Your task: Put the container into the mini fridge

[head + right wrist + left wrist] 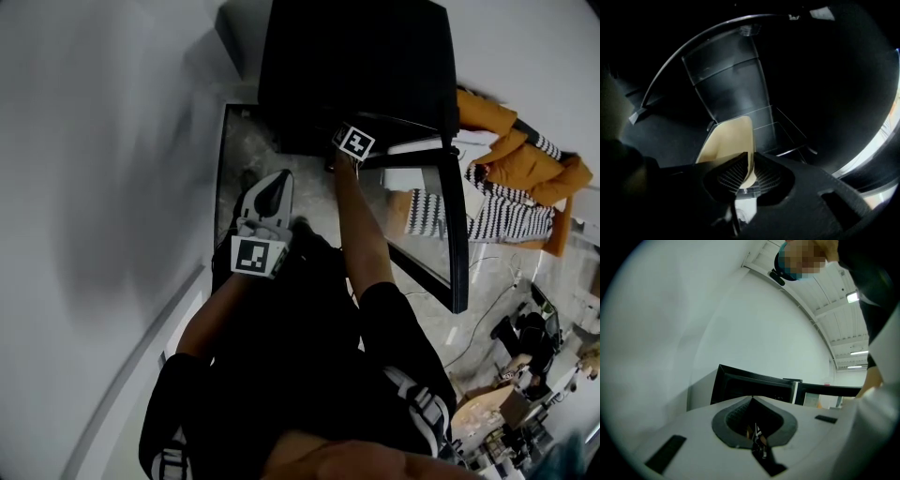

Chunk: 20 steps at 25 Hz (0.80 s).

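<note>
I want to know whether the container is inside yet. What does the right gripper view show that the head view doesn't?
Only the right gripper view: the cream container, its rim pinched between the right gripper's jaws, inside the dark fridge. Whether it rests on anything I cannot tell.

Only the head view: the left gripper held outside the fridge, the open door, and an orange jacket on the floor.

Both: the fridge, with the right gripper reaching into it.

Cream container point(727, 140), black mini fridge point(356, 66)
</note>
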{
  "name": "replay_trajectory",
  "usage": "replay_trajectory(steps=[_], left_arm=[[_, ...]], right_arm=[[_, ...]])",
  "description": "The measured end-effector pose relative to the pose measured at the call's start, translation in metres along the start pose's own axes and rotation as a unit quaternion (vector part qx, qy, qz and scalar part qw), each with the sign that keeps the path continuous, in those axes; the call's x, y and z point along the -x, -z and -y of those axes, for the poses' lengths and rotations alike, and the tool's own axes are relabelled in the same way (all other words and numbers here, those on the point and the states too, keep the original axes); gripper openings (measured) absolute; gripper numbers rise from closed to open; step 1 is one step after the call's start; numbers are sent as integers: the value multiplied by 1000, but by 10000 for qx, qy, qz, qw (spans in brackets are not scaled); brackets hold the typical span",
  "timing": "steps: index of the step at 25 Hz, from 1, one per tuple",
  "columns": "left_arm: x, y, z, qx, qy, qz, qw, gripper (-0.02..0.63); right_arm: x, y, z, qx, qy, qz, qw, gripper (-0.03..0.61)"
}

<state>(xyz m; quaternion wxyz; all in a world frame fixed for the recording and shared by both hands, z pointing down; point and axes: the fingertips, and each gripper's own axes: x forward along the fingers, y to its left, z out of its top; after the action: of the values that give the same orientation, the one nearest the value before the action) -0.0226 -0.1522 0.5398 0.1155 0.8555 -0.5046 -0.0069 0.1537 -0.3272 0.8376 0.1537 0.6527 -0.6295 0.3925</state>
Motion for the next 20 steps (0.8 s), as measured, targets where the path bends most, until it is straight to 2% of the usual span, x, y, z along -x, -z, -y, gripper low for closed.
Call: replay_trajectory(steps=[7, 12, 16, 20], left_arm=[[2, -1, -2, 12, -9, -56, 10000, 3], [1, 0, 0, 30, 0, -98, 9999, 3], [2, -2, -3, 33, 7, -118, 9999, 3], [3, 3, 4, 67, 36, -149, 9999, 4]], right_arm=[[-1, 1, -5, 10, 14, -42, 10000, 32], [3, 14, 11, 29, 219, -80, 9997, 64], [4, 9, -2, 253, -19, 94, 9996, 104], [6, 15, -1, 284, -232, 60, 9993, 156]])
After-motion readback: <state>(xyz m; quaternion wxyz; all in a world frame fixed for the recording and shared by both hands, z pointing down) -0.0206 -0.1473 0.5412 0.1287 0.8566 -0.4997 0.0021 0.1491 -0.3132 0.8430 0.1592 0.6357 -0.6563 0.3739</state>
